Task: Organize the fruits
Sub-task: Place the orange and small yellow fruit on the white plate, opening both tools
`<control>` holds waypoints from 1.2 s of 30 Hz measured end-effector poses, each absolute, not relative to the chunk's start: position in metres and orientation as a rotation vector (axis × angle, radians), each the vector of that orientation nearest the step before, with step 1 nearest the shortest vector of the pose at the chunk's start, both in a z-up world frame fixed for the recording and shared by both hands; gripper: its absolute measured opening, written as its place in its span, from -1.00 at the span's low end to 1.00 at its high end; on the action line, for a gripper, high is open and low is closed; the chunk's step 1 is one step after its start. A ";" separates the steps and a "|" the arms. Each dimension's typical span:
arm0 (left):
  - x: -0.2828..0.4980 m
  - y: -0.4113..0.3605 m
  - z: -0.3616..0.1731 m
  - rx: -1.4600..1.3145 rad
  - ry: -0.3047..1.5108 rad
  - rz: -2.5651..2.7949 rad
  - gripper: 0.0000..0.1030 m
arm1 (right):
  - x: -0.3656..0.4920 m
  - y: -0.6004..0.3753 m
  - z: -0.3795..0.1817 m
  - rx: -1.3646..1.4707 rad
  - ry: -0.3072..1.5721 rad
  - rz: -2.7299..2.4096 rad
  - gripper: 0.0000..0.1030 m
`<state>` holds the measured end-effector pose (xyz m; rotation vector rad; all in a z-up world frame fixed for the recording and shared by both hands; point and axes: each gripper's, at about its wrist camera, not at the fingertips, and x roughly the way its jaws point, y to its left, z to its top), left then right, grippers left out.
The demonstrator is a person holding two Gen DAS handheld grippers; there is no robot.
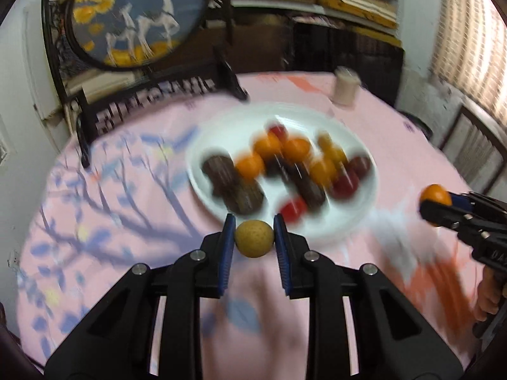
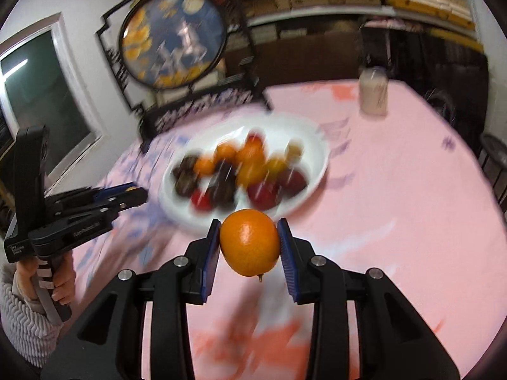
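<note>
Your left gripper (image 1: 254,234) is closed on a small yellow-brown fruit (image 1: 254,238), pads pressed to its two sides, and it hangs clear of the pink tablecloth (image 1: 126,221). Your right gripper (image 2: 249,243) is clamped on an orange (image 2: 249,242) the same way, its stem end pointing down. The white plate (image 1: 358,215) with the rest of the fruit lies straight ahead of both sets of tongs and below them, its near rim just beyond the fingertips. From the left tongs it sits slightly to the right, from the right tongs slightly to the left. Neither hand looks clearly nearer; the background is smeared, so judge the gap cautiously. Both fruits are roundish, so no long axis matters much
</note>
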<state>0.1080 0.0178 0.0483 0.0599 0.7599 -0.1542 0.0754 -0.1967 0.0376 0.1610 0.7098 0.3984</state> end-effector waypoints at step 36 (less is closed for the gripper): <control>0.196 0.014 0.033 0.041 0.713 -0.022 0.40 | 0.191 -0.150 0.037 0.209 0.720 0.372 -0.01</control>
